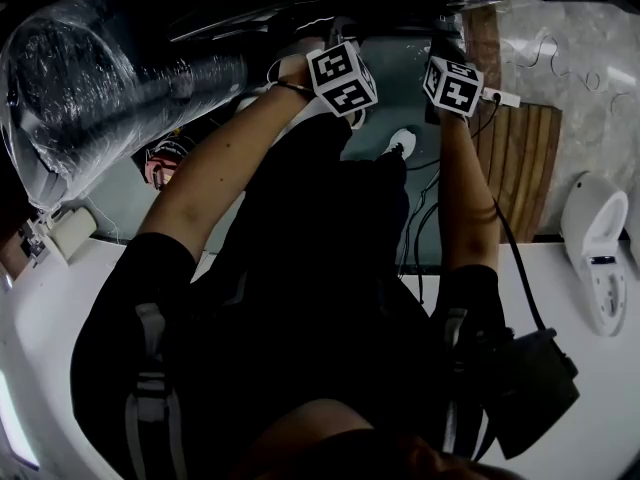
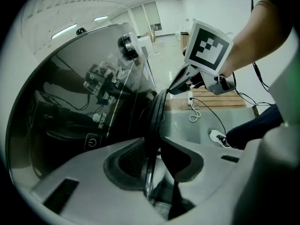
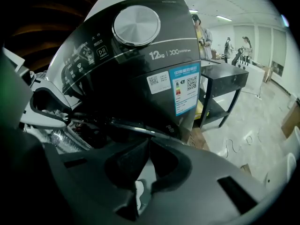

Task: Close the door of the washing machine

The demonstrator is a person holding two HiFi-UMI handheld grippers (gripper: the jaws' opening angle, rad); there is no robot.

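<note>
Between the jaws of my left gripper (image 2: 152, 143) runs the dark rim of the door (image 2: 157, 111), edge-on, and the pads look closed on it at a middling width. My right gripper (image 3: 149, 142) has its jaws drawn nearly together with nothing between them, and the rim crosses just past their tips.

I judge the job barely begun: the door stands well out from the washing machine (image 3: 140, 78), so the whole swing and the latching are left.

In the right gripper view the control knob (image 3: 136, 26) sits at 12 o'clock, the blue label (image 3: 185, 88) at 2, and a black stand (image 3: 225, 86) at 3, clear of the swing. A cable (image 2: 199, 109) lies on the floor.

My left inner jaw sits on the machine's side of the rim, so it probably must let go before the door seats.
</note>
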